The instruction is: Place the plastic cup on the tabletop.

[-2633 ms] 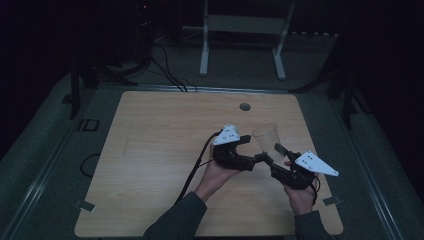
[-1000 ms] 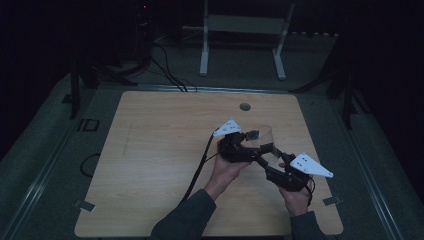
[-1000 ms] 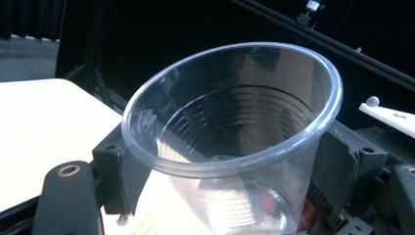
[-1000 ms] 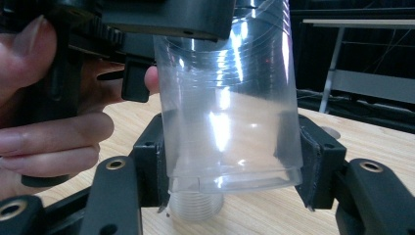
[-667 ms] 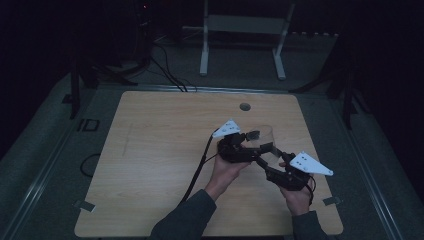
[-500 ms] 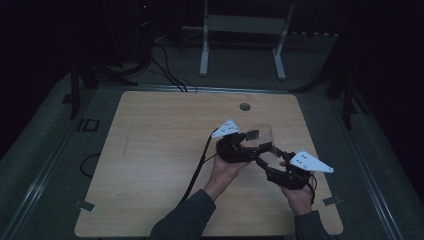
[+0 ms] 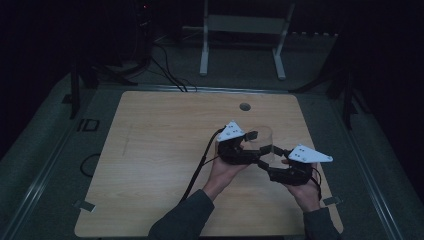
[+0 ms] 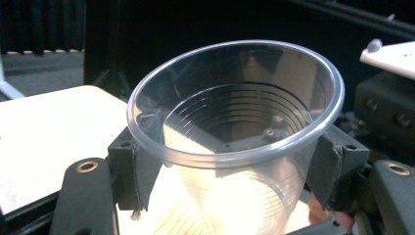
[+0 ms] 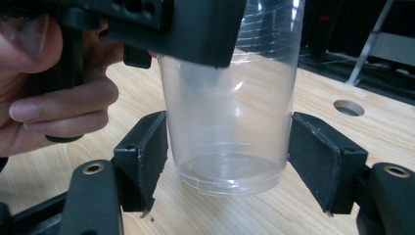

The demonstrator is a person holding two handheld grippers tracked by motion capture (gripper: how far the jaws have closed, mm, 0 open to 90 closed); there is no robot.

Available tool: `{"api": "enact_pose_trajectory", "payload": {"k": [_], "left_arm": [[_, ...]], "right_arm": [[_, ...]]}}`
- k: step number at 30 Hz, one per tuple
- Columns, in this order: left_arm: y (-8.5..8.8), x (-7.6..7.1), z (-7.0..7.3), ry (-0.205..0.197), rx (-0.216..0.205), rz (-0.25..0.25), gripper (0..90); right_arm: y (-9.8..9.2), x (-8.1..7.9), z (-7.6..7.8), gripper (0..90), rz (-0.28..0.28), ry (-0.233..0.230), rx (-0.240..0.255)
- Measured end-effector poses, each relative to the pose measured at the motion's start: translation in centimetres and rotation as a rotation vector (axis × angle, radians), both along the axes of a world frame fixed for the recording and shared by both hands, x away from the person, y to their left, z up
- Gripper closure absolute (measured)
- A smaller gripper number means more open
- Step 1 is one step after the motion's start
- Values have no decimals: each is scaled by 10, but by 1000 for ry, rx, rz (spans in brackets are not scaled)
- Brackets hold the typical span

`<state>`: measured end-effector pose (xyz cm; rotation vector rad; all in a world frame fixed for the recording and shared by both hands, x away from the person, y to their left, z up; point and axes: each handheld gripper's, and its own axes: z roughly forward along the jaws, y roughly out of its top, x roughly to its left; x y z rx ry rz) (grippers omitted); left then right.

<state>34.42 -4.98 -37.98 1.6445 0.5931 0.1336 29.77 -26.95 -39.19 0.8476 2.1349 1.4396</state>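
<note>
The clear cup (image 9: 230, 98) stands upright on the table (image 7: 150, 150), near its right side. The left gripper (image 8: 230, 161) clamps it just under the rim. The right gripper (image 9: 227, 161) brackets the base, probably touching 1 side; close gently, or the thin wall buckles.
</note>
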Motion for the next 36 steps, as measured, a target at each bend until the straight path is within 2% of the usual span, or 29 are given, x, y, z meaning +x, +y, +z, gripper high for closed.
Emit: {"api": "enact_pose_trajectory", "payload": {"k": [2, 8, 15, 24, 36], "left_arm": [[-1, 0, 0, -1, 33, 9, 306], [-4, 0, 0, -12, 75, 16, 307], [-6, -1, 0, -23, 111, 27, 305], [-6, 1, 0, 9, 67, 17, 239], [-6, -2, 2, 2, -8, 36, 223]], "right_arm": [[1, 2, 1, 329, 17, 17, -25], [6, 7, 0, 342, 31, 48, -71], [8, 11, -4, 391, 27, 57, -83], [9, 8, -4, 410, 23, 37, -63], [13, 6, -11, 411, 21, 33, 7]]}}
